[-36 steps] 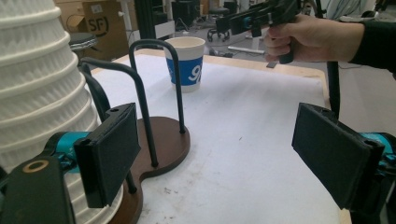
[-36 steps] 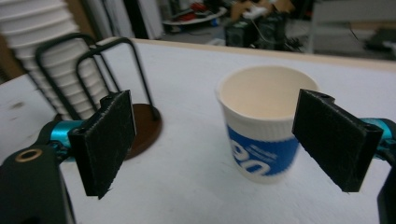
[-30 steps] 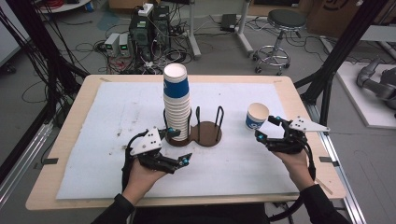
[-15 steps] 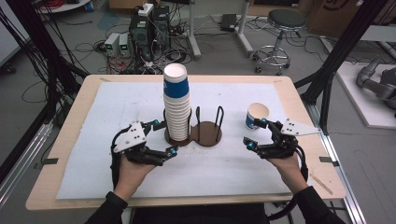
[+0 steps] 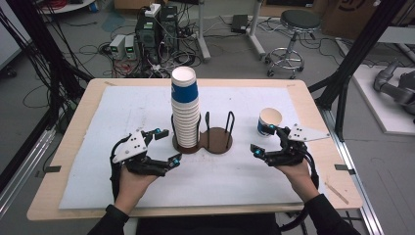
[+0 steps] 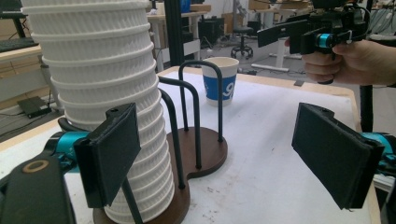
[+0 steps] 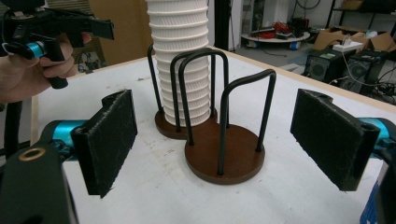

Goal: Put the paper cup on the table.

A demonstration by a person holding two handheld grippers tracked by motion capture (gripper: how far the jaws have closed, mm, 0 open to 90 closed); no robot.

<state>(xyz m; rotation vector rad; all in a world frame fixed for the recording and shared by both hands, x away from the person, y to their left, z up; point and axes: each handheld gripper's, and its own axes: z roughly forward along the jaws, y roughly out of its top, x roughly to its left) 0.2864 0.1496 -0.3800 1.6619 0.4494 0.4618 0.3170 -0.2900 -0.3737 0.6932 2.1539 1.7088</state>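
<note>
Cables, computer boxes and a stool (image 5: 292, 19) crowd the workshop floor beyond a wooden table (image 5: 313, 105) laid with a white mat (image 5: 127, 105), seen from the high view, where a person's two hands rest near its front edge. Between them stands a brown twin-disc cup holder (image 5: 215, 142); its disc nearer the left gripper (image 5: 165, 146) carries a tall cup stack (image 5: 185, 110), apparently penned by black wire hoops so it cannot topple. The right gripper (image 5: 264, 139) sits just beside a single blue-and-white paper cup (image 5: 269, 122), which stands upright on the mat beyond its jaws. From the left gripper view, the jaws are spread with nothing between the pads (image 6: 109, 151); the ribbed stack rises just beyond the left-hand pad, the lone cup far ahead. From the right gripper view, the jaws, which have just been closing slightly, gape wide and empty, framing the holder's vacant disc (image 7: 224, 151) straight ahead, likely the free slot for a second stack, though the cup itself is barely a blue sliver at that picture's edge.
</note>
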